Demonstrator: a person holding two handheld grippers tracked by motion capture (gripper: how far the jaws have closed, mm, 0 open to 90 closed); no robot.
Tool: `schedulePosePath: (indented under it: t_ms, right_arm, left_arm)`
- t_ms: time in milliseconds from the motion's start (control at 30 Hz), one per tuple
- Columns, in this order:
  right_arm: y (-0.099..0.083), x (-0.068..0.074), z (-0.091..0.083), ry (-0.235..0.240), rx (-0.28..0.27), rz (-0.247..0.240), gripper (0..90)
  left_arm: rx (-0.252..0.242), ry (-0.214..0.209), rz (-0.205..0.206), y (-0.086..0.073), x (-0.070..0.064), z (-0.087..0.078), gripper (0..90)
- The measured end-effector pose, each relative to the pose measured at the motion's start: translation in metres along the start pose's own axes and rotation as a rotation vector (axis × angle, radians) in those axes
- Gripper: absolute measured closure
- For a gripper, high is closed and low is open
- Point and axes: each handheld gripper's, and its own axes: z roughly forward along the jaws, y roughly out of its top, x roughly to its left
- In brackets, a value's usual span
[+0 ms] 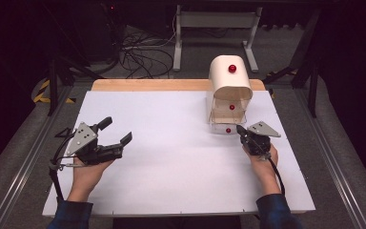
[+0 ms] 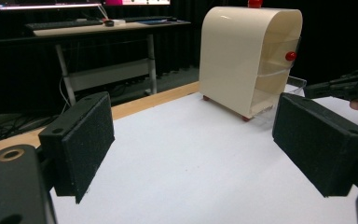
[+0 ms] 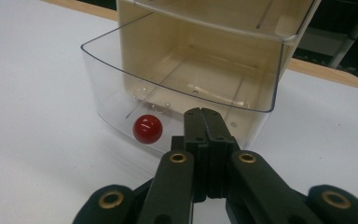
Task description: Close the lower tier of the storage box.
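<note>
Drawer [image 3: 182,81], the lowest one of the cream cabinet [image 1: 229,78], is the item in hand, and we see it pulled partly out toward the person's side. We use the cabinet as the landmark; it stands at the far right of the white table [image 1: 171,157], with its rounded top carrying a red ball [image 1: 232,68]. The drawer is clear plastic and has a red knob [image 3: 148,129] on its front wall. In the right gripper view we note that the drawer is open at the top and looks bare inside.

We find the right gripper [image 1: 240,130] just in front of the cabinet, close to the drawer front. Its jaws are pressed together with nothing between them, and their tips lie just beside the knob, to the right of it in the right gripper view. We cannot tell whether the tips touch the drawer wall.

We find the left gripper [image 1: 116,131] well apart from the cabinet, on the near left of the table, held in the person's left hand [image 1: 88,171]. Its jaws stand wide apart and hold nothing; its pads [image 2: 81,140] face each other.
</note>
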Motion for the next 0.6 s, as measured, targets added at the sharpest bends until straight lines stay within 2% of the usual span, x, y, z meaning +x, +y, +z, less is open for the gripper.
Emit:
schedulePosePath:
  t_ms: [600]
  right_arm:
    - [0.0051, -0.0018, 0.0074, -0.007, -0.013, 0.006, 90.0]
  left_arm:
    - [0.0, -0.002, 0.002, -0.0006, 0.0, 0.0, 13.7]
